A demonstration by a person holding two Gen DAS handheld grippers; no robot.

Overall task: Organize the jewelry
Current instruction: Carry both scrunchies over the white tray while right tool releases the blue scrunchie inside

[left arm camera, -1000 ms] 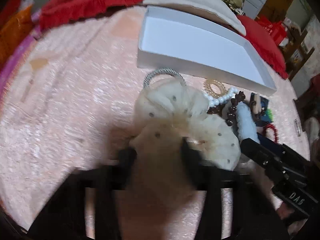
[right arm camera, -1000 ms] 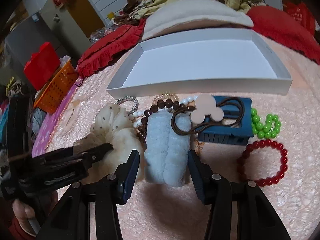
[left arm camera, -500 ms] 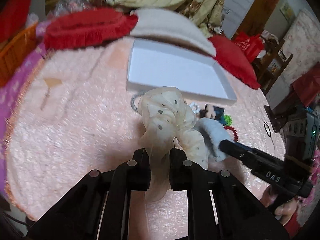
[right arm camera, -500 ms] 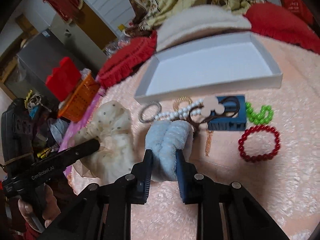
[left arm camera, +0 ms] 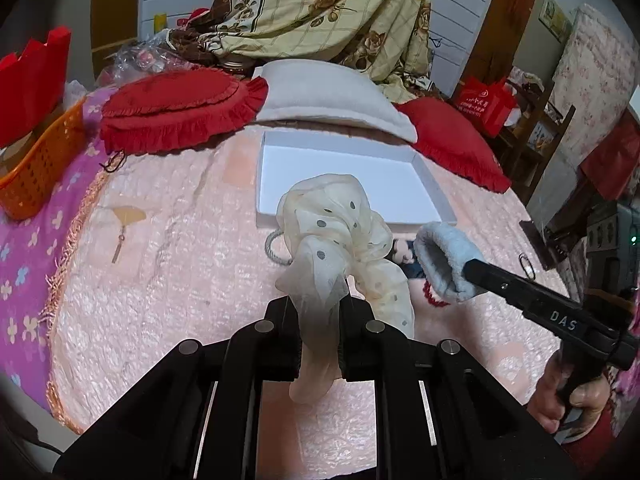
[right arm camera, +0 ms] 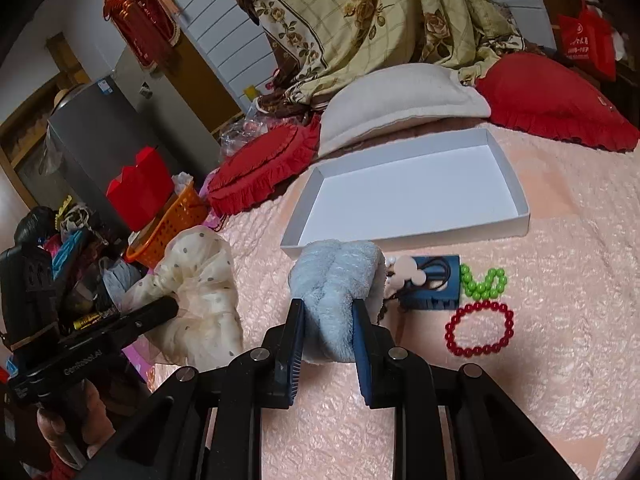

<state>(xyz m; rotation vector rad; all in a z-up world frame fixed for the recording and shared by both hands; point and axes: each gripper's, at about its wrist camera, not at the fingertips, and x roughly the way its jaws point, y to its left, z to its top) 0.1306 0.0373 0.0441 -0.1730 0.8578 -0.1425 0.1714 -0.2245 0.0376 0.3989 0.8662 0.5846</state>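
My left gripper [left arm camera: 318, 308] is shut on a cream polka-dot scrunchie [left arm camera: 340, 236], which hangs lifted above the pink bedspread. My right gripper [right arm camera: 328, 312] is shut on a fluffy light-blue scrunchie [right arm camera: 334, 276], also raised; the same scrunchie [left arm camera: 444, 260] shows at the right of the left wrist view. An empty white box [right arm camera: 408, 196] [left arm camera: 340, 172] lies beyond both. On the spread to the right lie a red bead bracelet [right arm camera: 480, 328], green beads [right arm camera: 482, 282], a blue clip [right arm camera: 434, 284] with a brown hair tie, and white pearls partly hidden behind the blue scrunchie.
Red cushions [left arm camera: 180, 108] [right arm camera: 556, 96] and a white pillow [left arm camera: 332, 92] line the far edge of the bed. An orange basket [left arm camera: 40, 160] sits at the left. A silver ring bracelet [left arm camera: 276, 246] lies under the cream scrunchie. A hand [left arm camera: 568, 396] holds the right gripper's handle.
Both grippers closed on their scrunchies and rose off the bedspread. The cream scrunchie and the blue scrunchie now hang in the air, farther from the box and the beads.
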